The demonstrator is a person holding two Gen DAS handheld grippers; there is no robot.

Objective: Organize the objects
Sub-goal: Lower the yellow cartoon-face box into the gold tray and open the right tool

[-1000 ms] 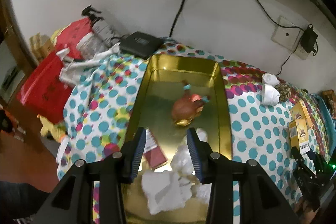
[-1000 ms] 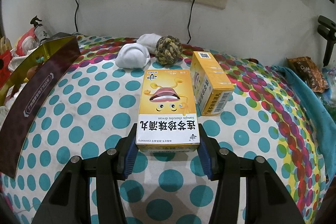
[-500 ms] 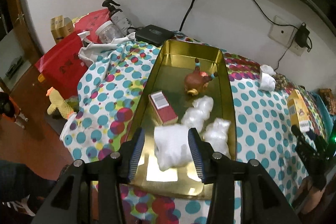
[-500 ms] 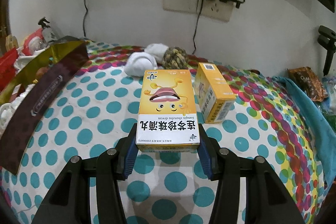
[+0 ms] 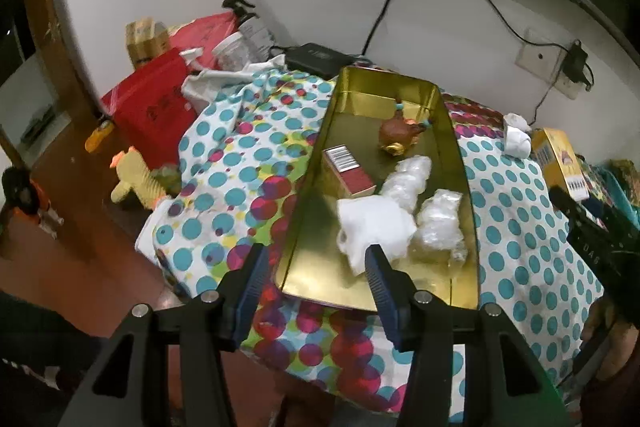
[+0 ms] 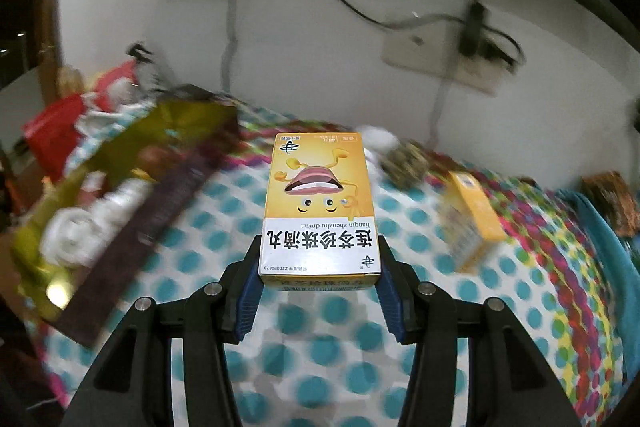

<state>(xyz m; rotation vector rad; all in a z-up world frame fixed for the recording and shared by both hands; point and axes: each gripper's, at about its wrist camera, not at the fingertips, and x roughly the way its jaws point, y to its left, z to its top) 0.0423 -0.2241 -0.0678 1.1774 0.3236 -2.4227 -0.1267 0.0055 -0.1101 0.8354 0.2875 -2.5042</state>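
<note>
Gold-coloured metal tray [image 5: 454, 163] is seen lying lengthwise on the dotted cloth [image 5: 240, 163], its near end at the cloth's near edge. Inside it are noted a brown toy figure [image 5: 400, 135] toward the far end, a red carton [image 5: 349, 171] against the left wall, two clear wrapped bundles [image 5: 424, 203] and a white wad [image 5: 376, 227] nearer the front. The left gripper [image 5: 316, 279] is held just short of the tray's near end, its jaws opening and nothing gripped between them. The yellow medicine box [image 6: 319, 207] is clamped at its near end by the right gripper [image 6: 319, 291] and carried clear of the cloth. A second yellow box [image 6: 472, 219], a rope ball [image 6: 408, 163] and a white wad [image 6: 376, 139] are left near the far edge. Red bags [image 5: 160, 107], a spray bottle [image 5: 252, 27] and a black device [image 5: 316, 57] are crowded at the far left corner. A white wall with a socket [image 5: 540, 61] and cables is seen behind.
</note>
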